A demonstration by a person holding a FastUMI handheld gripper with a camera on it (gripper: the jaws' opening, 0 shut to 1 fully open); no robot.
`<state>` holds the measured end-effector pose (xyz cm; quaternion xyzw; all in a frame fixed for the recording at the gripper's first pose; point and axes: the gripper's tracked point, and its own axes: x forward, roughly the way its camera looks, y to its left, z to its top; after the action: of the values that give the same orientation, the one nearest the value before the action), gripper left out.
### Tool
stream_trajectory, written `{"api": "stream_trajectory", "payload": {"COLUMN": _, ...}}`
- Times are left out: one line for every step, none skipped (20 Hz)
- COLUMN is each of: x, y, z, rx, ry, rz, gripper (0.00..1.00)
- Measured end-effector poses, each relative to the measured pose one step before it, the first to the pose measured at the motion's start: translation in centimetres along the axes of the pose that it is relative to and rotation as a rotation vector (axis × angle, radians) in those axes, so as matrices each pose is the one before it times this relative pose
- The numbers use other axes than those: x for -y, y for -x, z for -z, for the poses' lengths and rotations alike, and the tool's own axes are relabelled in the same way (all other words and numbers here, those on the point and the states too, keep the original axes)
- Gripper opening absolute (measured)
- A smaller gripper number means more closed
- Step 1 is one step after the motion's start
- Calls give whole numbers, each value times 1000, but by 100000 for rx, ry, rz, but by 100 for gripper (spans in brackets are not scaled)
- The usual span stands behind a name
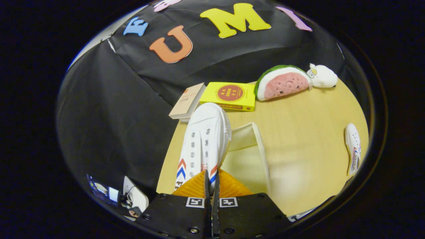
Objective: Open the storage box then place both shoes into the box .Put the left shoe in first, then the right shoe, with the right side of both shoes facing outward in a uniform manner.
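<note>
My gripper (pixel 211 181) is shut on the heel collar of a white canvas shoe (pixel 204 139) with red and blue chevrons on its side. The shoe hangs above the table, toe pointing away from me, over the near left corner of the open clear storage box (pixel 262 146). The box's pale rim and inside lie just right of the shoe and ahead of my orange fingers (pixel 232 187). A second white shoe (pixel 353 147) with the same stripes lies on the wooden table (pixel 308 126) far to the right.
Beyond the shoe, a yellow book (pixel 230 95) and a tan book (pixel 187 101) lie at the table's back edge. A watermelon plush (pixel 282 82) and a small white plush (pixel 321 76) sit at the back right. The table's left edge drops off beside the held shoe.
</note>
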<state>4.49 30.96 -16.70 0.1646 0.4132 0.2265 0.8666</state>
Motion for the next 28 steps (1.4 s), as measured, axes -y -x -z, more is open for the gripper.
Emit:
{"api": "stream_trajectory", "payload": {"x": -239, "y": -655, "z": 620, "rx": -801, "ry": 1079, "rz": 523, "gripper": 2}}
{"api": "stream_trajectory", "payload": {"x": -179, "y": -679, "z": 574, "rx": -721, "ry": 906, "rz": 575, "gripper": 2}}
{"api": "stream_trajectory", "payload": {"x": -112, "y": -575, "z": 469, "rx": -430, "ry": 470, "rz": 331, "gripper": 2}}
{"api": "stream_trajectory", "payload": {"x": -65, "y": -486, "z": 519, "rx": -415, "ry": 423, "rz": 441, "gripper": 2}}
{"api": "stream_trajectory", "payload": {"x": 173, "y": -472, "z": 338, "rx": -497, "ry": 646, "rz": 856, "gripper": 2}}
{"api": "stream_trajectory", "payload": {"x": 203, "y": -556, "z": 358, "rx": -251, "ry": 793, "rz": 1029, "gripper": 2}}
{"api": "stream_trajectory", "payload": {"x": 137, "y": -431, "z": 249, "rx": -164, "ry": 1086, "rz": 888, "gripper": 1}}
{"api": "stream_trajectory", "payload": {"x": 93, "y": -408, "z": 247, "rx": -18, "ry": 1191, "rz": 890, "gripper": 1}}
{"api": "stream_trajectory", "payload": {"x": 77, "y": -332, "z": 229, "rx": -192, "ry": 996, "rz": 714, "gripper": 1}}
{"api": "stream_trajectory", "payload": {"x": -138, "y": -347, "z": 267, "rx": -482, "ry": 389, "rz": 147, "gripper": 2}}
{"api": "stream_trajectory", "payload": {"x": -129, "y": -313, "z": 201, "rx": -623, "ry": -304, "rz": -388, "gripper": 1}}
{"api": "stream_trajectory", "payload": {"x": -191, "y": -375, "z": 211, "rx": -599, "ry": -362, "rz": -267, "gripper": 2}}
{"api": "stream_trajectory", "payload": {"x": -92, "y": -307, "z": 129, "rx": -307, "ry": -143, "rz": 277, "gripper": 2}}
{"api": "stream_trajectory", "payload": {"x": 22, "y": -222, "z": 129, "rx": 41, "ry": -362, "rz": 857, "gripper": 2}}
{"api": "stream_trajectory", "payload": {"x": -40, "y": -285, "z": 174, "rx": -188, "ry": 239, "rz": 796, "gripper": 2}}
{"api": "stream_trajectory", "payload": {"x": 152, "y": -295, "z": 192, "rx": -344, "ry": 624, "rz": 1122, "gripper": 2}}
{"api": "stream_trajectory", "payload": {"x": -227, "y": -119, "z": -117, "rx": -654, "ry": 549, "rz": -878, "gripper": 5}}
{"api": "stream_trajectory", "payload": {"x": -87, "y": -79, "z": -68, "rx": -457, "ry": 194, "rz": 500, "gripper": 18}}
{"api": "stream_trajectory", "payload": {"x": 2, "y": -579, "z": 258, "rx": 264, "ry": 294, "rz": 334, "gripper": 32}}
{"api": "stream_trajectory", "payload": {"x": 67, "y": 618, "z": -365, "rx": 992, "ry": -72, "rz": -747, "gripper": 45}}
{"api": "stream_trajectory", "payload": {"x": -211, "y": 36, "z": -341, "rx": 1260, "ry": 86, "rz": -1071, "gripper": 59}}
{"api": "stream_trajectory", "payload": {"x": 26, "y": 562, "z": -443, "rx": 1364, "ry": 1062, "rz": -205, "gripper": 73}}
{"api": "stream_trajectory", "payload": {"x": 58, "y": 443, "z": -489, "rx": 1510, "ry": 1498, "rz": 67, "gripper": 76}}
{"api": "stream_trajectory", "payload": {"x": -15, "y": 696, "z": -500, "rx": 1812, "ry": 1583, "rz": -254, "gripper": 79}}
{"api": "stream_trajectory", "payload": {"x": 122, "y": 781, "z": -576, "rx": 1901, "ry": 1878, "rz": 16, "gripper": 83}}
{"api": "stream_trajectory", "payload": {"x": 414, "y": 939, "z": -594, "rx": 2404, "ry": 2093, "rz": 658, "gripper": 85}}
{"api": "stream_trajectory", "payload": {"x": 457, "y": 1078, "z": -635, "rx": 2798, "ry": 2406, "rz": 505, "gripper": 85}}
{"api": "stream_trajectory", "payload": {"x": 537, "y": 1205, "z": -568, "rx": 2761, "ry": 2594, "rz": 881, "gripper": 88}}
